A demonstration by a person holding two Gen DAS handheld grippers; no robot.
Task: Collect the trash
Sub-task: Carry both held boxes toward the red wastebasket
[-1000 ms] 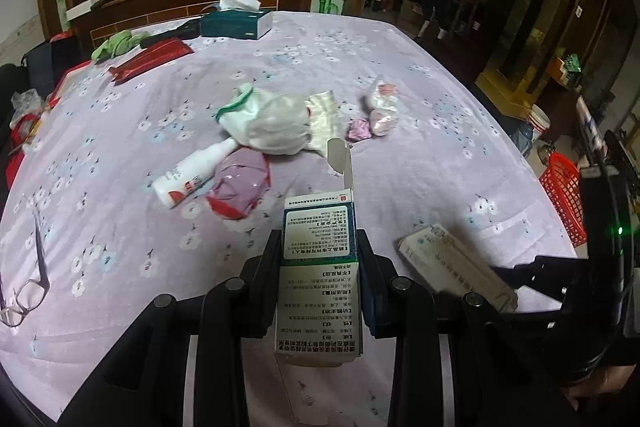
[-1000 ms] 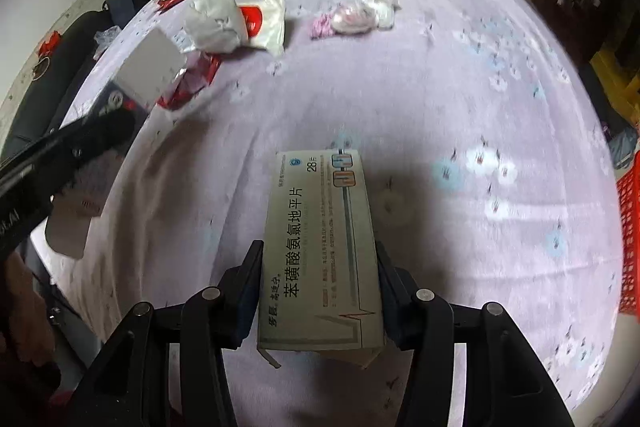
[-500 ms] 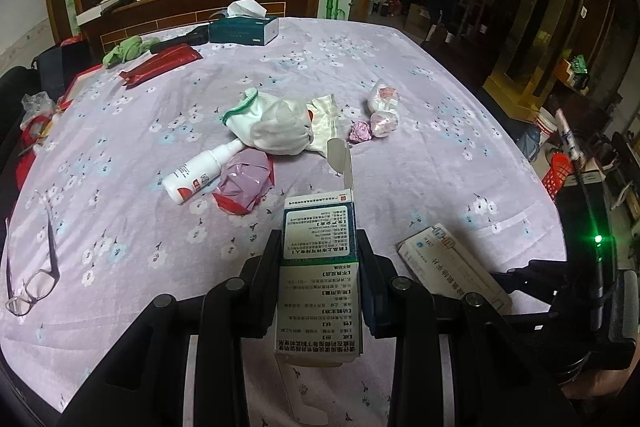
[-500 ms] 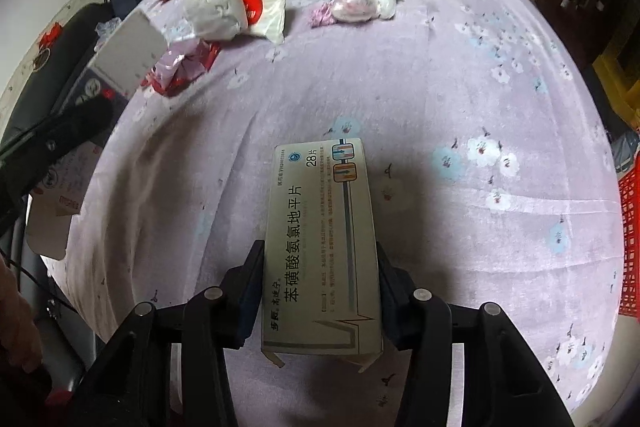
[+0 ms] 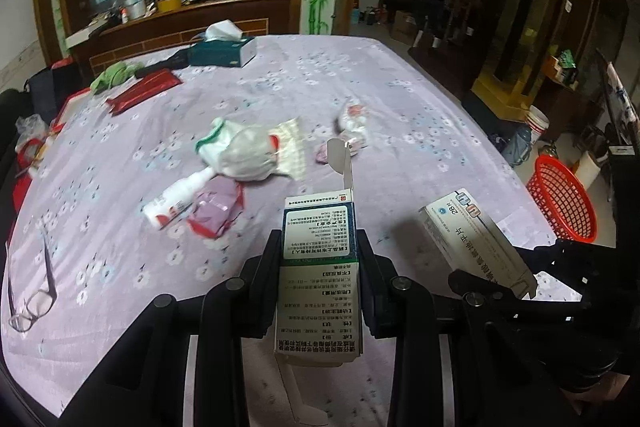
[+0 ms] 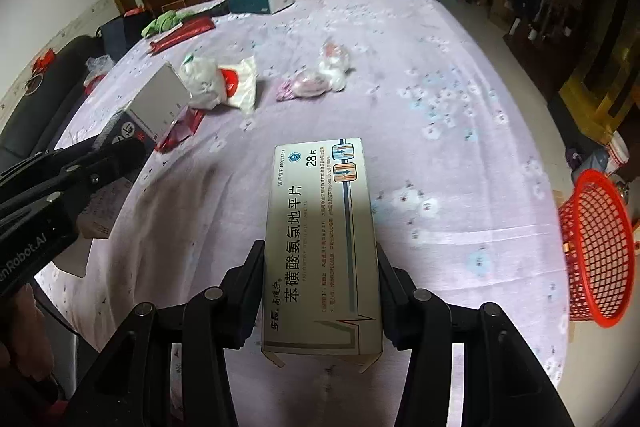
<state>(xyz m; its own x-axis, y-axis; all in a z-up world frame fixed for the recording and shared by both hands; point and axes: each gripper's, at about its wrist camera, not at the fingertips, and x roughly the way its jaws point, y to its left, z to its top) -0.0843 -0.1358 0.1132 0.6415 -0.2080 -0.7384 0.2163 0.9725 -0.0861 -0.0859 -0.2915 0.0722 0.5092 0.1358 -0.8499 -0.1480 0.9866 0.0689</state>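
Observation:
My left gripper [image 5: 319, 247] is shut on a tall medicine box [image 5: 318, 271] with its top flap open, held above the near edge of the purple flowered table [image 5: 360, 75]. My right gripper [image 6: 320, 259] is shut on a flat white medicine box [image 6: 322, 243]; the same white medicine box [image 5: 472, 239] shows at the right of the left wrist view. A red mesh basket [image 6: 596, 247] stands on the floor off the table's right edge. On the table lie a white spray bottle [image 5: 180, 197], a purple-red wrapper [image 5: 218, 207], crumpled white bags [image 5: 248, 151] and small wrappers [image 5: 352, 123].
A teal tissue box [image 5: 224, 51], a red pouch [image 5: 144, 93] and a green cloth [image 5: 114, 77] sit at the table's far side. Glasses [image 5: 36, 291] lie near the left edge. A wooden counter [image 5: 192, 23] stands behind; buckets [image 5: 536, 123] stand on the floor at right.
Both grippers have risen and tilted up with their boxes still held. The room and the red basket have come further into view on the right.

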